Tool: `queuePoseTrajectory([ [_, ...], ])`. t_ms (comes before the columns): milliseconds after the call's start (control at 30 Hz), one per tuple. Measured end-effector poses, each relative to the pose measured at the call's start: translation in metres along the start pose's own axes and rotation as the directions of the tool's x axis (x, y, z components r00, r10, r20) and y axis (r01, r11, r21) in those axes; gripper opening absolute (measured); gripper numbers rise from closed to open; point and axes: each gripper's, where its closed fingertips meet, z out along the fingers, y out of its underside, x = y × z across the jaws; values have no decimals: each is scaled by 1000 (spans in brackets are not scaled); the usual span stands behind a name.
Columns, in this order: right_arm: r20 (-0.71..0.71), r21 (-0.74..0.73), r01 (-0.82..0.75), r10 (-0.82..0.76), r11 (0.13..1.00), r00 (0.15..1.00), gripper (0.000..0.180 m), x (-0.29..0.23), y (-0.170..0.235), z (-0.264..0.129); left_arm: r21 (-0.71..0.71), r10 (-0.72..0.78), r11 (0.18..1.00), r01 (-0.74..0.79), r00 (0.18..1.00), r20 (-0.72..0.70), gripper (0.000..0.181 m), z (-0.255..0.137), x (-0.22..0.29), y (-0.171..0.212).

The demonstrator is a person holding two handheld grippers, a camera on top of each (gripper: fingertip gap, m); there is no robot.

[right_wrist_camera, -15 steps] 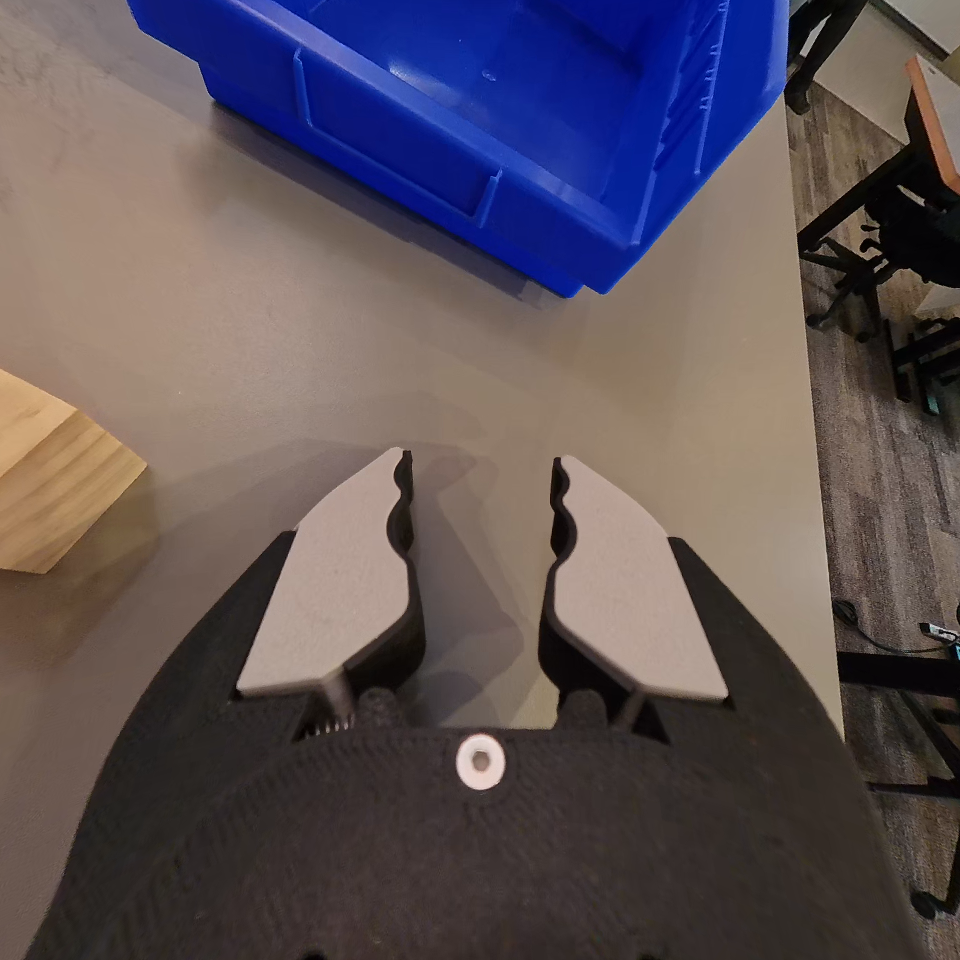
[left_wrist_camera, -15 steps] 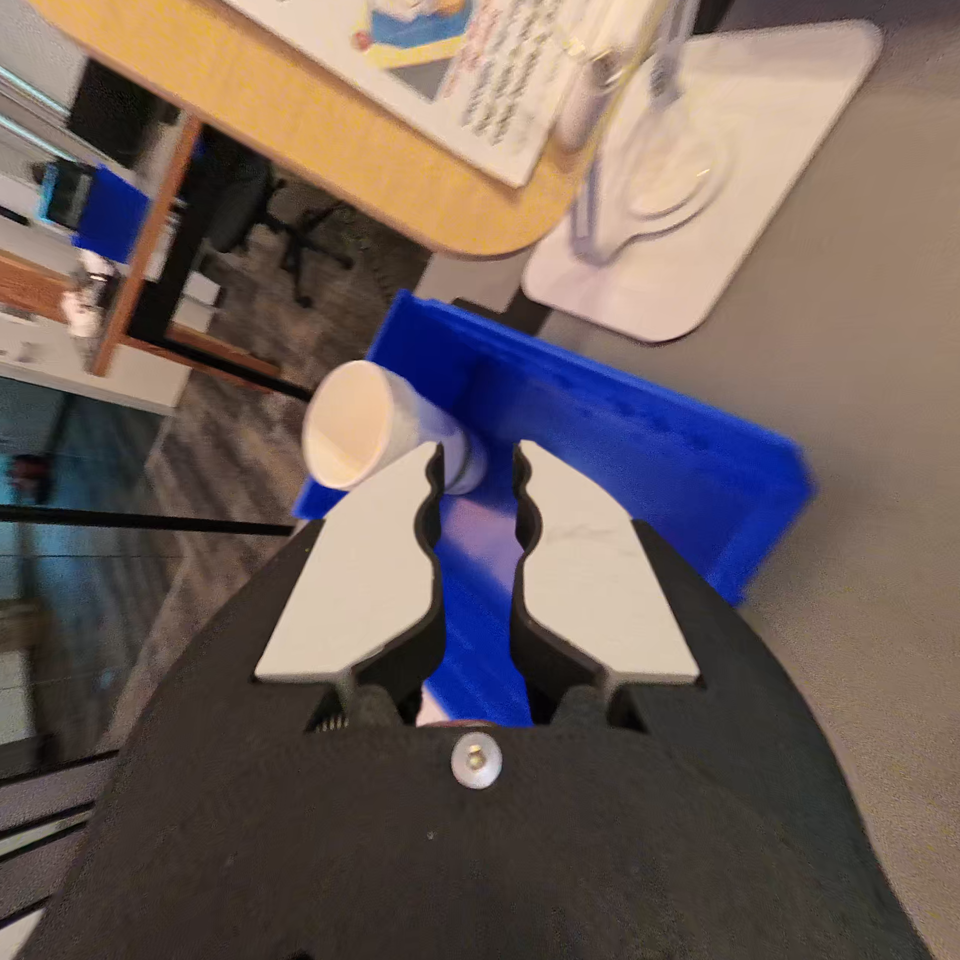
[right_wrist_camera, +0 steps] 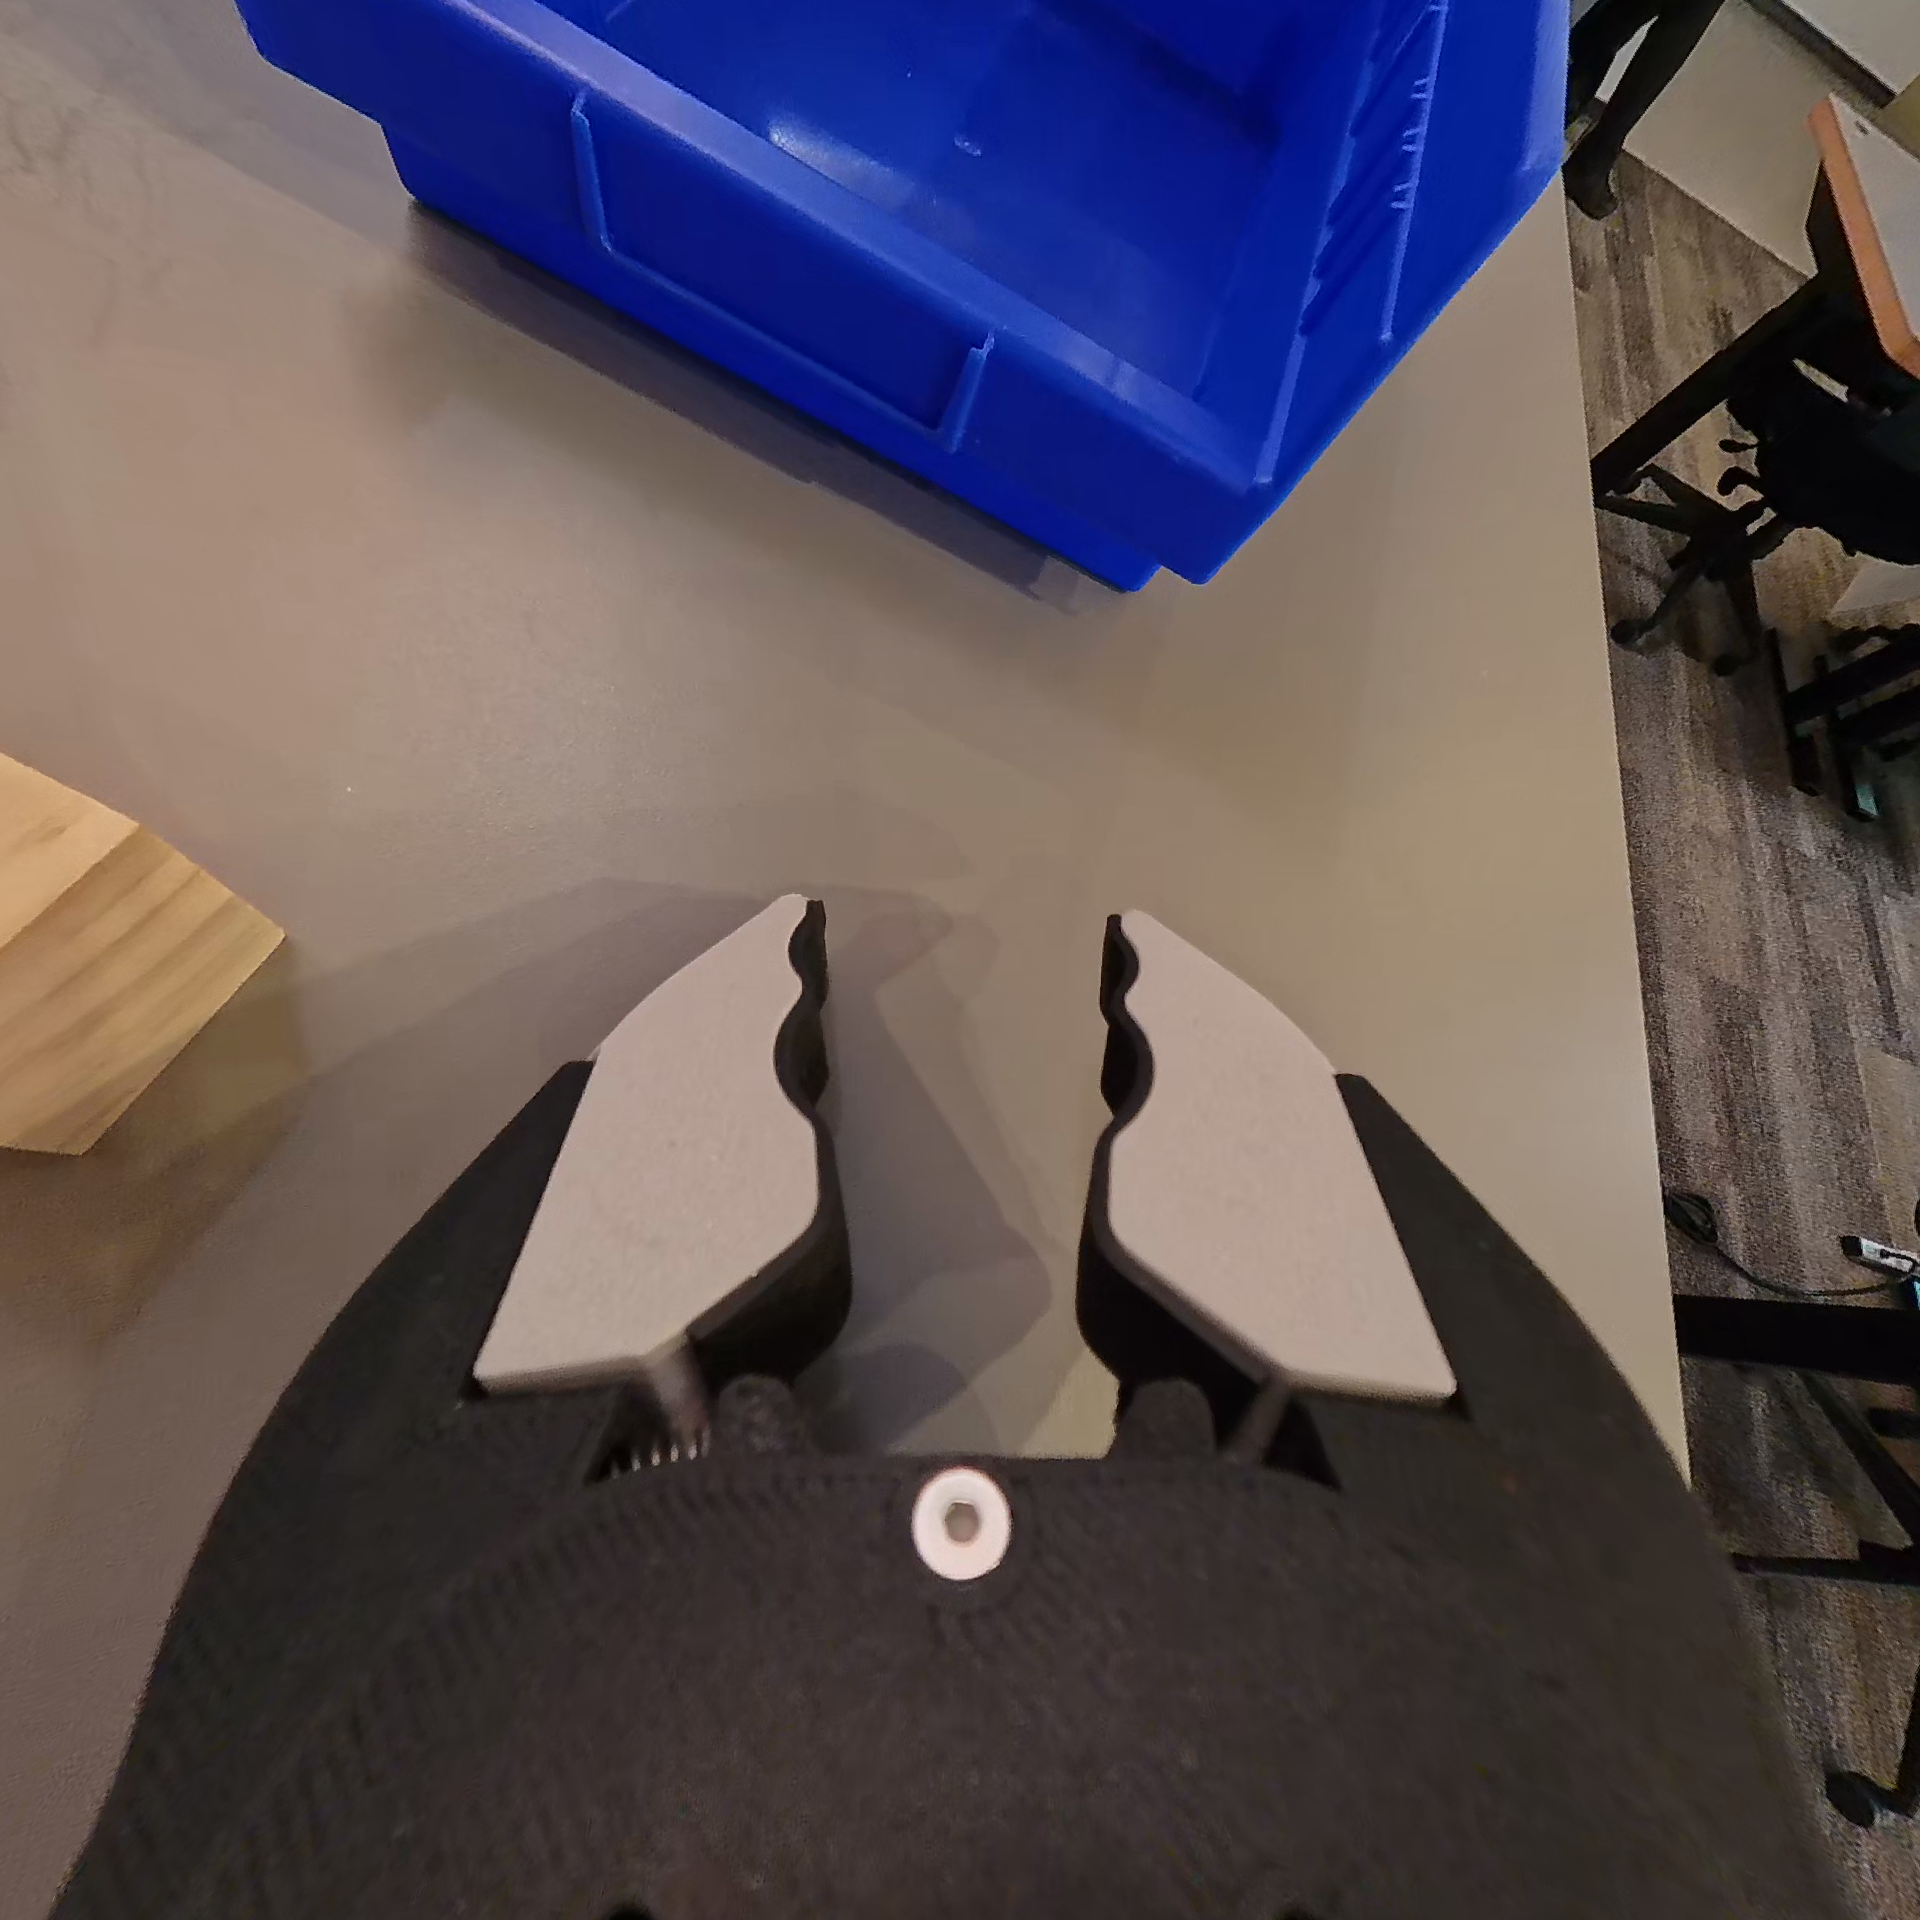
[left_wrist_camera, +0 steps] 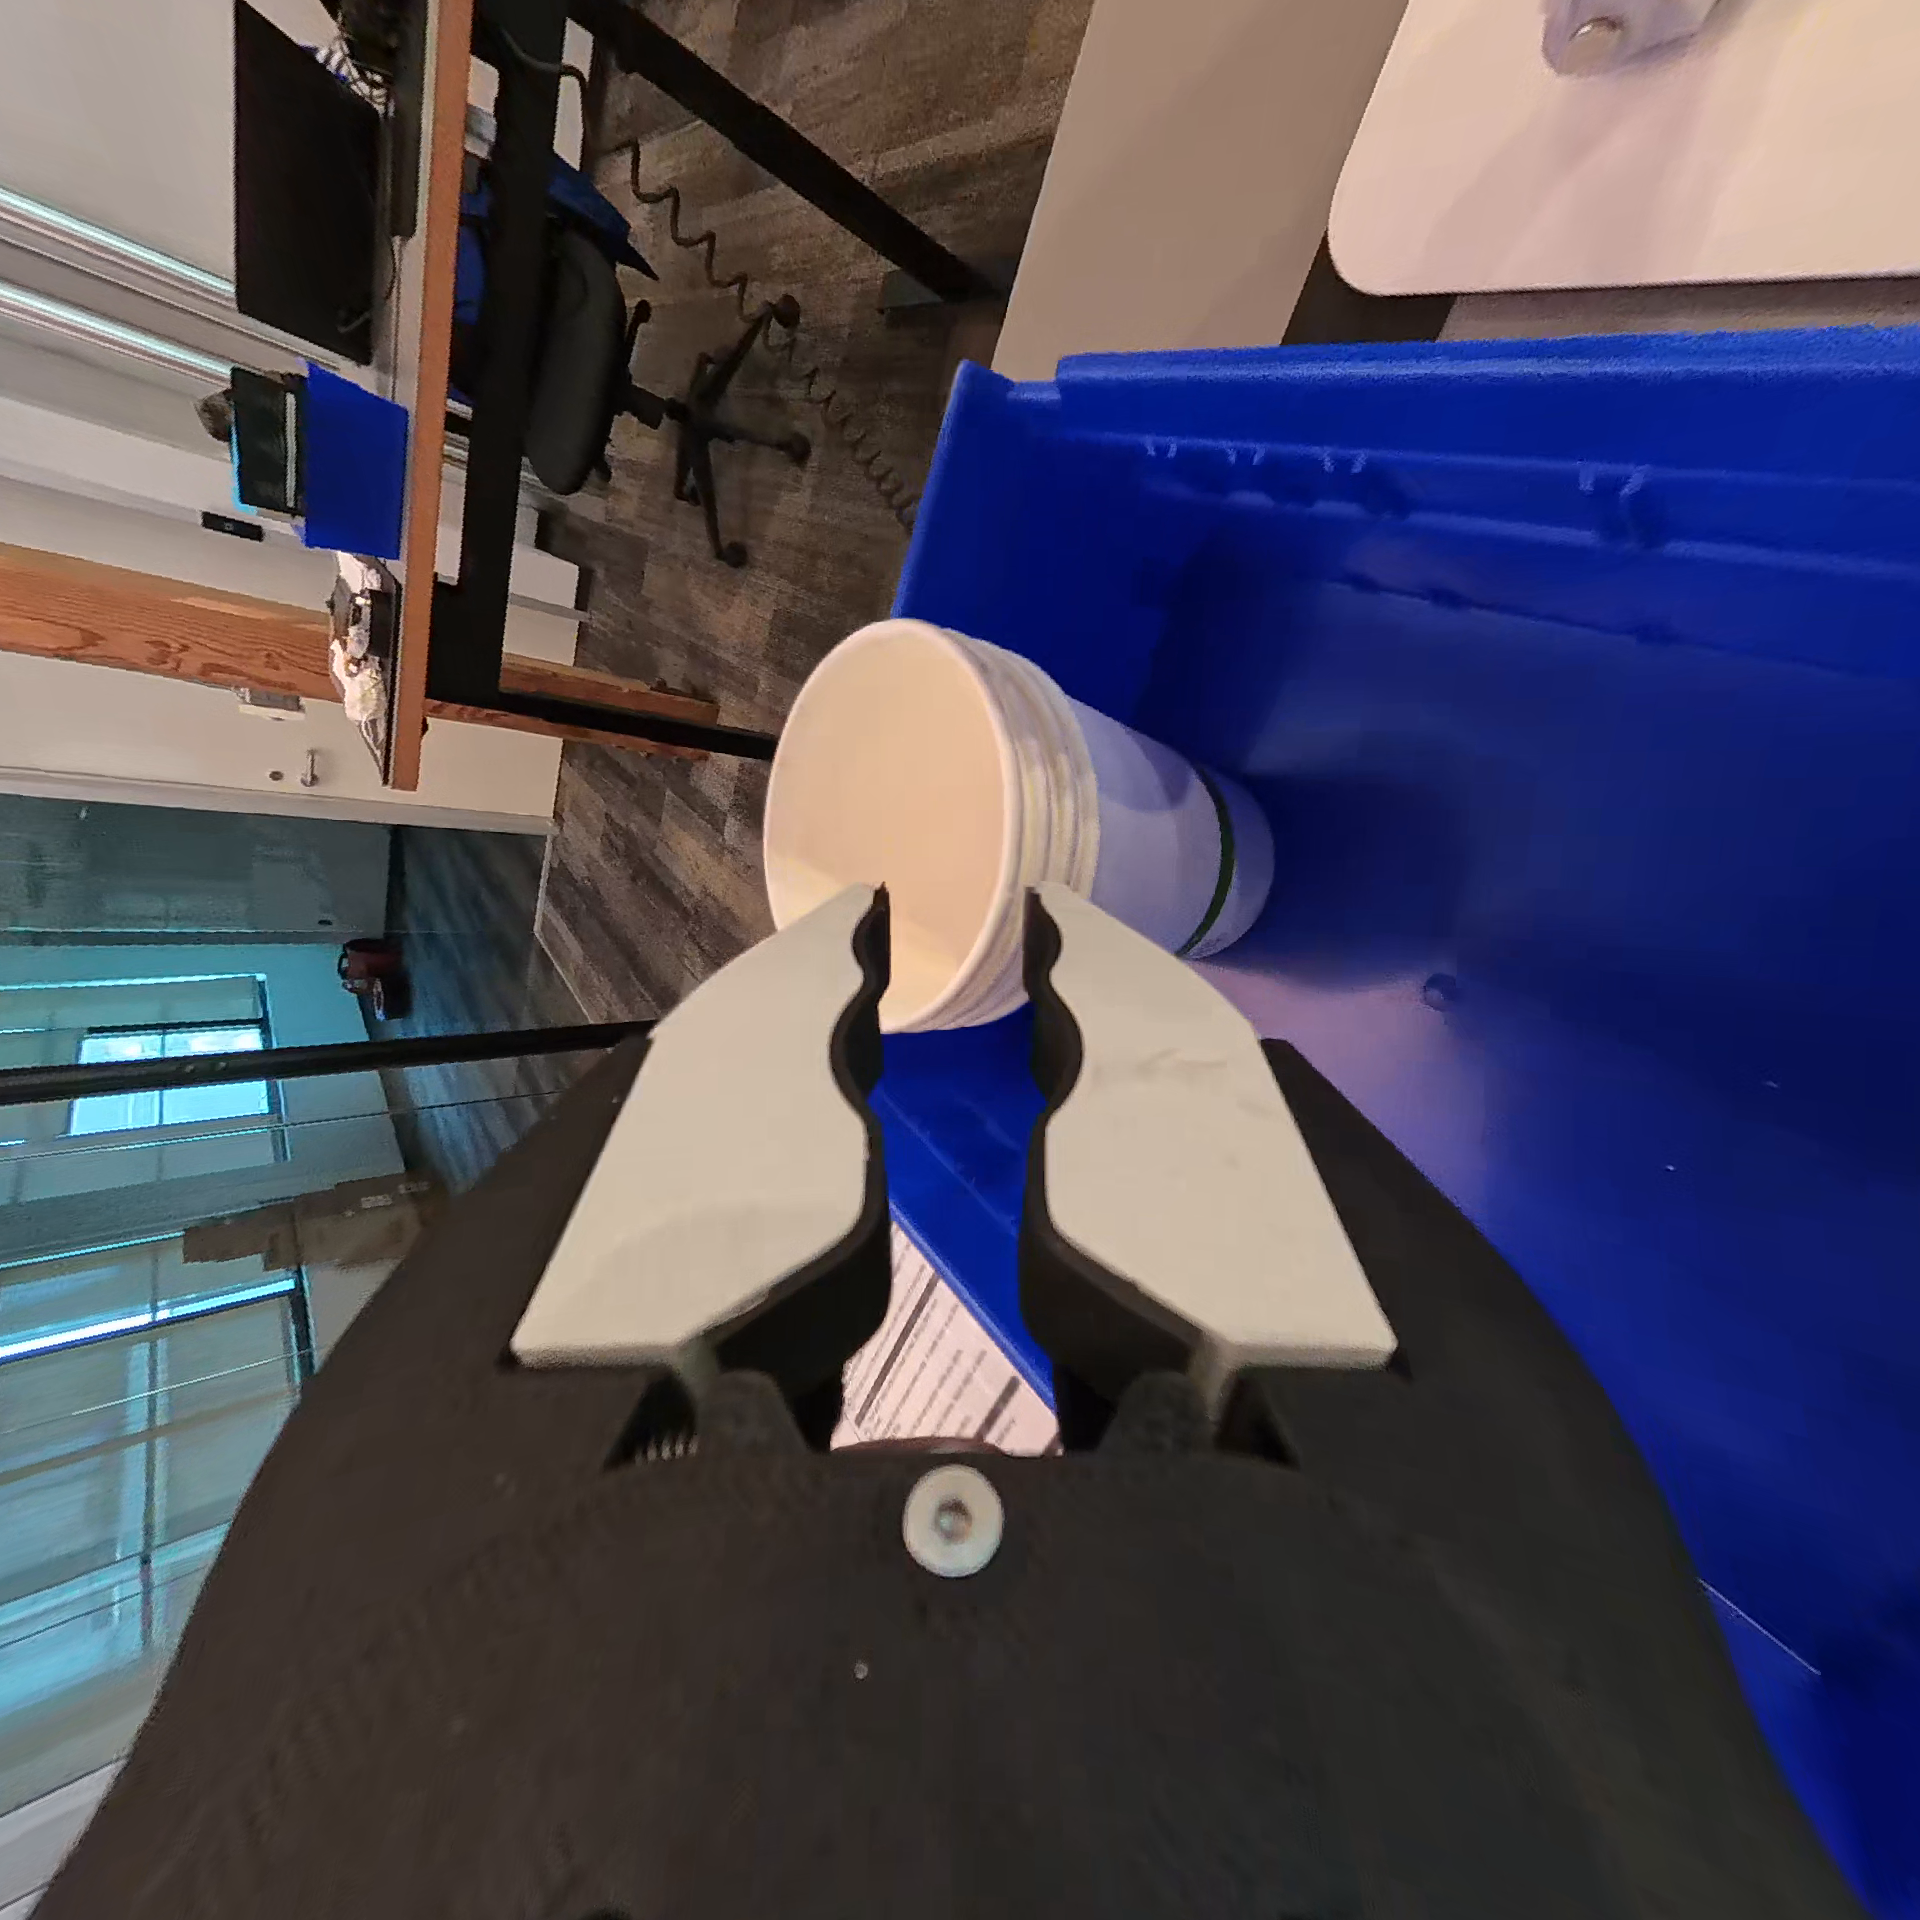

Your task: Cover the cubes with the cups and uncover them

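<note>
The stack of white paper cups lies tipped, its bottom end inside the blue bin and its open mouth sticking out past the bin's edge. The left tool pinches the rim of the cups, one finger inside the mouth and one outside. The right tool is spread wide and holds nothing, above the grey surface near the bin. A wooden block sits on the surface farther from the bin.

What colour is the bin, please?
Blue; the bin shows best in the right wrist view.
</note>
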Motion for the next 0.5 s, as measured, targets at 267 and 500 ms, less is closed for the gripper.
queuePoseTrajectory([
  [267,2,-1,-2,2,1000,1000,50,0,0,0,-19,81,996,-83,992,-94,19,7,7,2],
  [500,3,-2,-3,3,1000,1000,50,0,0,0,-27,98,994,-102,987,-129,8,10,11,5],
])
